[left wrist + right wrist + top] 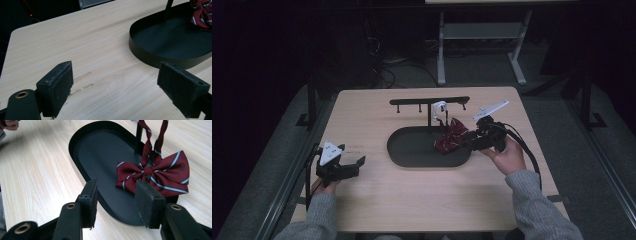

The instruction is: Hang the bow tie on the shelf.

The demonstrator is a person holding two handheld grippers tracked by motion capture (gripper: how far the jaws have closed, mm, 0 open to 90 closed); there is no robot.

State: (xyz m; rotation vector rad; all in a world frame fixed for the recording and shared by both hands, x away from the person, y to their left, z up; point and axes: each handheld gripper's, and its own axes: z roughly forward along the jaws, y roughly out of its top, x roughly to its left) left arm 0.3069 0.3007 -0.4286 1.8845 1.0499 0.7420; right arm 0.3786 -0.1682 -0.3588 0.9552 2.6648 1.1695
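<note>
Burgundy cloth with pale stripes marks one bow tie (152, 173), lying at the right end of one black oval tray (82, 140) and hung by its two straps from one black rack (429, 101); the strap tops are cut off in the right gripper view. Right tongs (117, 202) are held partly open just short of the bow, nothing gripped. Left tongs (115, 90) are spread wide over bare wood, well apart from the tray. One table (412, 195) is seen, its near half open on all sides.
</note>
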